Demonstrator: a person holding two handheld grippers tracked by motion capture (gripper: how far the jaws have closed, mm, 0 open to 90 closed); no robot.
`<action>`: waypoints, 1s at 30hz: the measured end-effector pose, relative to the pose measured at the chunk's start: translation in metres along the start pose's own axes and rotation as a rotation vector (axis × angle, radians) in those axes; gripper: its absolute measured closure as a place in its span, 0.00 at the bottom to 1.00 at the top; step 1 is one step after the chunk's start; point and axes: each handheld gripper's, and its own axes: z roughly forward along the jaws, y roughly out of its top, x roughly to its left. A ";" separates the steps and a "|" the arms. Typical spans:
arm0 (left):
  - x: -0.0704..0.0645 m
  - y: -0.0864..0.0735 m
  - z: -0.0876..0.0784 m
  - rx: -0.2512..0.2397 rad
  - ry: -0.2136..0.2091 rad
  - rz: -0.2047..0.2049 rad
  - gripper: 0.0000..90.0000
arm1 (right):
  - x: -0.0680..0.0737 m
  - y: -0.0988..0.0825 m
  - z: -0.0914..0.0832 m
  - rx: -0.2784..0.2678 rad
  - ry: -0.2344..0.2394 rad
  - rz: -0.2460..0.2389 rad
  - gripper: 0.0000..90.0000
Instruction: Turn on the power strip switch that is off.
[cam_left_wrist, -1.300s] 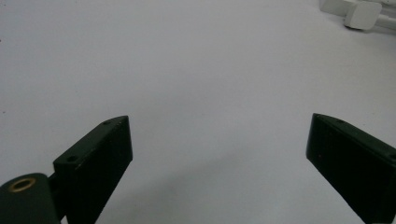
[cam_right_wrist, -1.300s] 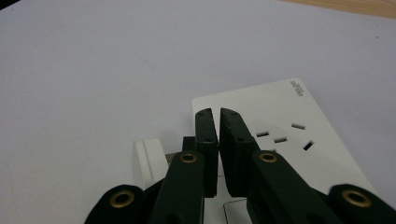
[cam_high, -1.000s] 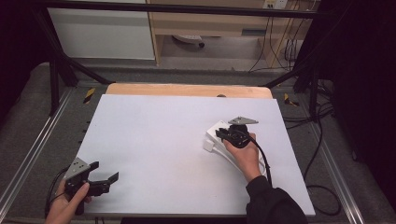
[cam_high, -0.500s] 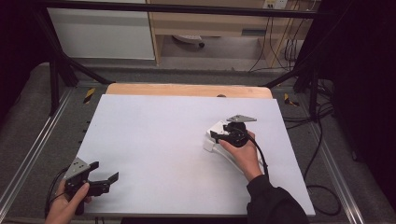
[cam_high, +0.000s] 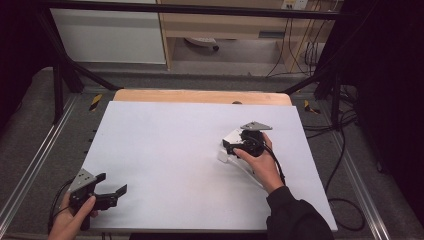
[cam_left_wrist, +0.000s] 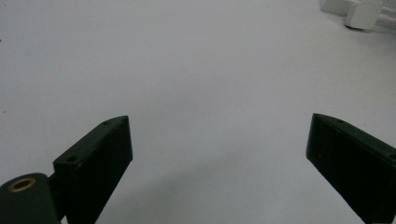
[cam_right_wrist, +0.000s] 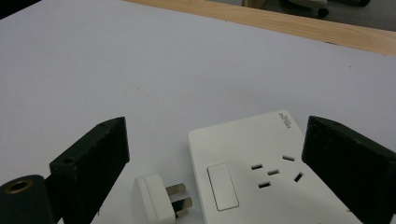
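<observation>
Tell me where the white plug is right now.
The white plug lies loose on the white table, right-centre in the high view, beside the switch edge of the white socket plate, between the open right gripper's jaws.

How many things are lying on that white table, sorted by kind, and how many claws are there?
Socket plate: 1
Plug: 1
Claws: 2, left and right, both open and holding nothing
Total: 4
</observation>
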 end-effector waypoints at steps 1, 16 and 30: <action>0.000 0.000 0.000 0.000 0.000 0.000 0.08 | 0.000 0.000 0.000 0.001 -0.007 0.003 0.09; 0.001 0.000 0.000 0.000 0.006 -0.002 0.08 | -0.004 0.006 -0.010 -0.014 0.007 -0.003 0.03; 0.001 0.000 0.000 0.003 0.006 -0.002 0.08 | -0.011 0.012 -0.027 -0.062 0.010 0.007 0.05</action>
